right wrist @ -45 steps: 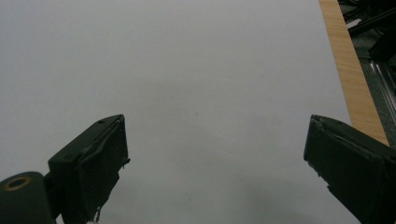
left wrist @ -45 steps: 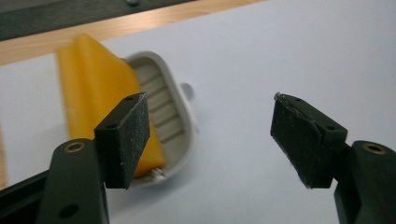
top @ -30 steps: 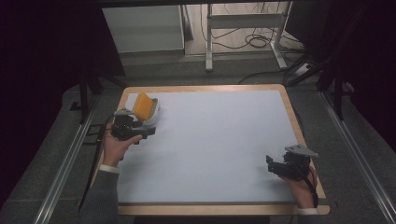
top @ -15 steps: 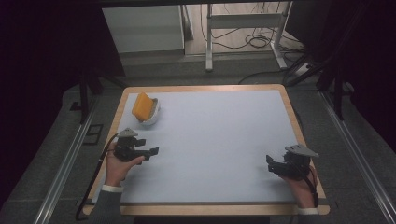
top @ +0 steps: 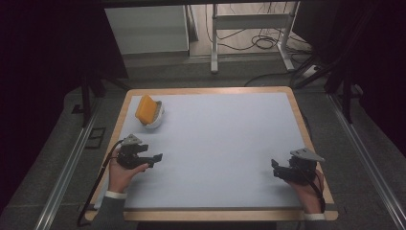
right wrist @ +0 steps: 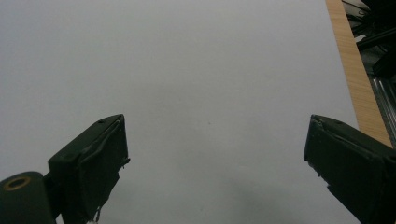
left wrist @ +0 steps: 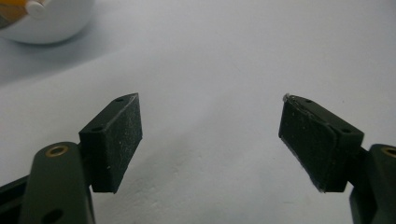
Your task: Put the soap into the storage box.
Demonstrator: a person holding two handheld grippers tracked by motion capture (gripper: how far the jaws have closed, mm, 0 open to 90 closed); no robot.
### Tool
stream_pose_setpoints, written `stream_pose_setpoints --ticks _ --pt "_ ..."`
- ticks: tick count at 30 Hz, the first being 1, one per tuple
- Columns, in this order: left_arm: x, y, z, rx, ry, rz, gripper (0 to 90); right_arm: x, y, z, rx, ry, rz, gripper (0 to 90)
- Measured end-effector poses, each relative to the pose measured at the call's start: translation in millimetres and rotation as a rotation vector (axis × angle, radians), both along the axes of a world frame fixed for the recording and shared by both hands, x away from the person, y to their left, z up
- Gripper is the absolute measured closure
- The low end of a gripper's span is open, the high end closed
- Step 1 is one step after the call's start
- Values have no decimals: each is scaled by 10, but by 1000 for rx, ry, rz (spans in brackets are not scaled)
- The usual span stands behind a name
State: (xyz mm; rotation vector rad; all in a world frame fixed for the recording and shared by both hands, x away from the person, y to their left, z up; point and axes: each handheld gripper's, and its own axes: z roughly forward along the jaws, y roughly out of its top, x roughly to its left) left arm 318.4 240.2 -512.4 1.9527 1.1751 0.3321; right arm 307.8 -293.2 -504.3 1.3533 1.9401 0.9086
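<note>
A white bowl (top: 154,122) with an orange sponge-like block (top: 145,109) leaning in it stands at the table's far left; its rim (left wrist: 44,21) shows at the top left of the left gripper view. My left gripper (top: 155,158) rests low over the mat, nearer the front than the bowl and apart from it. Its jaws have just been opening and stand open (left wrist: 210,135) with only bare mat between them. My right gripper (top: 276,168) sits at the front right, open (right wrist: 215,163), nothing between its pads.
A pale blue mat (top: 220,143) covers the table, framed by a wooden edge (top: 299,115). Beyond the table's far side are a metal stand's legs (top: 249,38), loose cables and a white cabinet (top: 146,28).
My left gripper has drawn back from the bowl toward the front of the table and sunk lower, leaving the orange block in the bowl. The right gripper has kept still.
</note>
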Motion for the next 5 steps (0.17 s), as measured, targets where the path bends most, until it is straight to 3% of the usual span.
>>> stream_pose_setpoints --ticks 3,5 --pt "-19 -11 29 27 -17 14 215 -2 3 6 4 1 -2 63" --pt "-17 -4 30 20 -13 17 216 -1 7 7 4 1 2 63"
